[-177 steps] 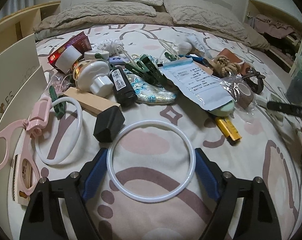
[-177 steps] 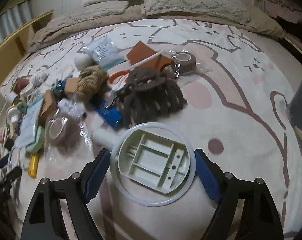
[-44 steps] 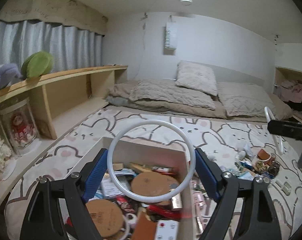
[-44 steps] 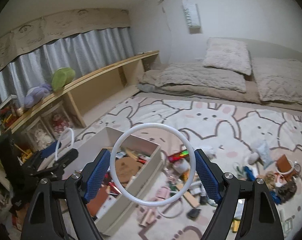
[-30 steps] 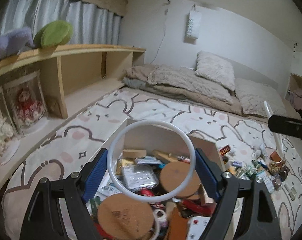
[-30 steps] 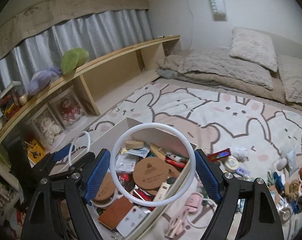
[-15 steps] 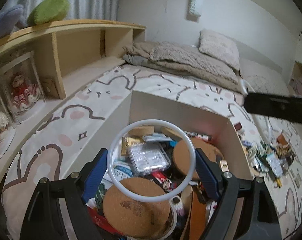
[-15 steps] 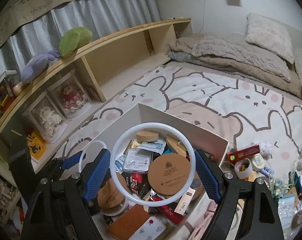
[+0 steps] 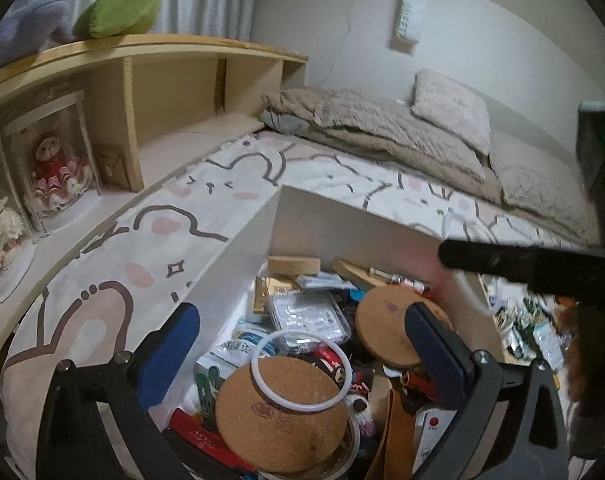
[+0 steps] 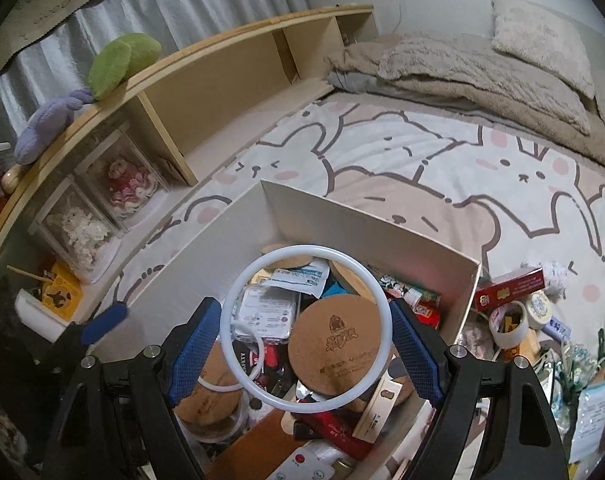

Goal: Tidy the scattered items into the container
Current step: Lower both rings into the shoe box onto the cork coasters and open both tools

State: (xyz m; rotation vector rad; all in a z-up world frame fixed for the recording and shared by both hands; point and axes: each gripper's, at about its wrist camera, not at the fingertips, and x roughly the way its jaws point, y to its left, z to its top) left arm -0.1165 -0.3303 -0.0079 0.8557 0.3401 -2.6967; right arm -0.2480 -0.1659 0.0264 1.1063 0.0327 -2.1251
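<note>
Box (image 10: 366,216) on the bed (image 10: 442,160), shelf (image 10: 222,80) to its left, pillows (image 10: 542,36) at the far end. Inside the box, a ring (image 9: 300,370) lies on a near cork disc (image 9: 280,412); a second cork disc (image 9: 398,326) lies right. Scattered items (image 10: 542,320) lie right of the box.

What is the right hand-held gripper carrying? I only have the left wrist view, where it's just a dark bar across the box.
Observer: A white ring, clamped edge to edge between its blue pads.
Reviewer: What lies under it?
Observer: The right hand-held gripper hangs above the box, ring over a printed cork coaster.
Reviewer: Anything outside the box?
Observer: Yes, a red carton and a tape roll lie on the bedspread beside its right wall.
</note>
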